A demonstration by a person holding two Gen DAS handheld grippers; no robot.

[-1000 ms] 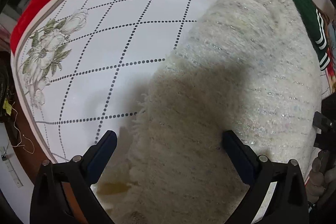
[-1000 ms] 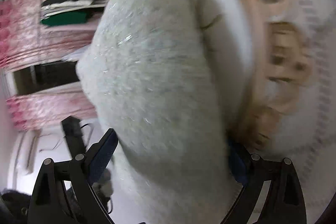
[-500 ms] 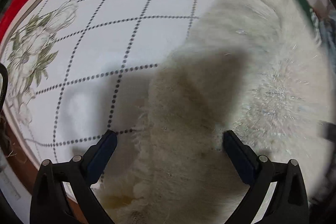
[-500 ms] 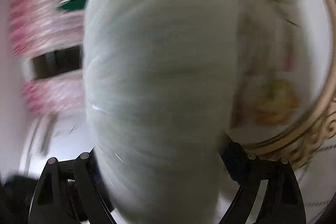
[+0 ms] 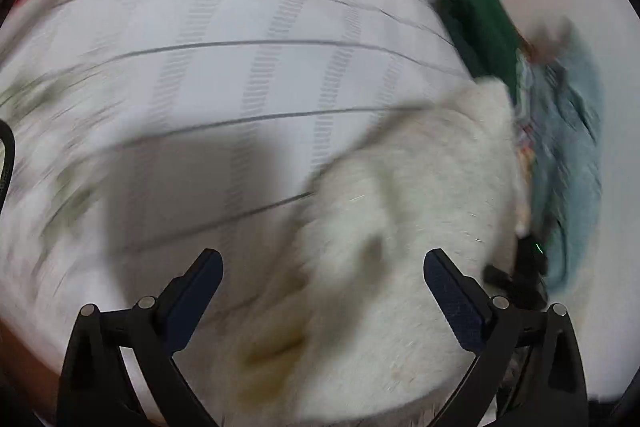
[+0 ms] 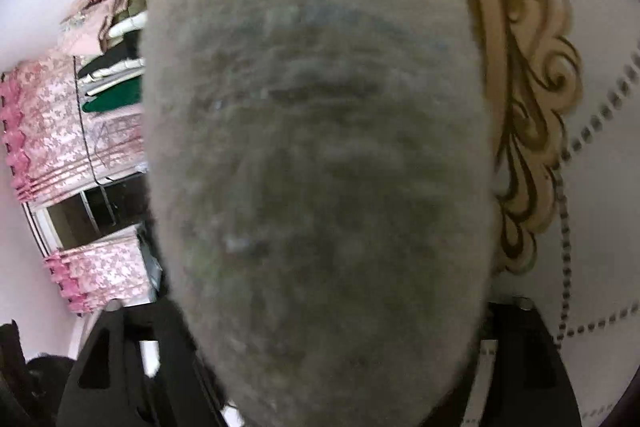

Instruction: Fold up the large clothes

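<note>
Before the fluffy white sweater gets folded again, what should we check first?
1. Left gripper jaws wide apart, pads not pressing the fluffy white sweater: ok.
2. Right gripper jaws closing with the sweater filling the gap; firm grip: cannot tell.
3. Bare stretch of checked bedspread beside the sweater for laying it down: ok.
4. Green garment and blue garment lie past the sweater's far edge, out of the way: ok.
5. Sweater lying flat and smooth: cannot tell, picture blurred.
</note>
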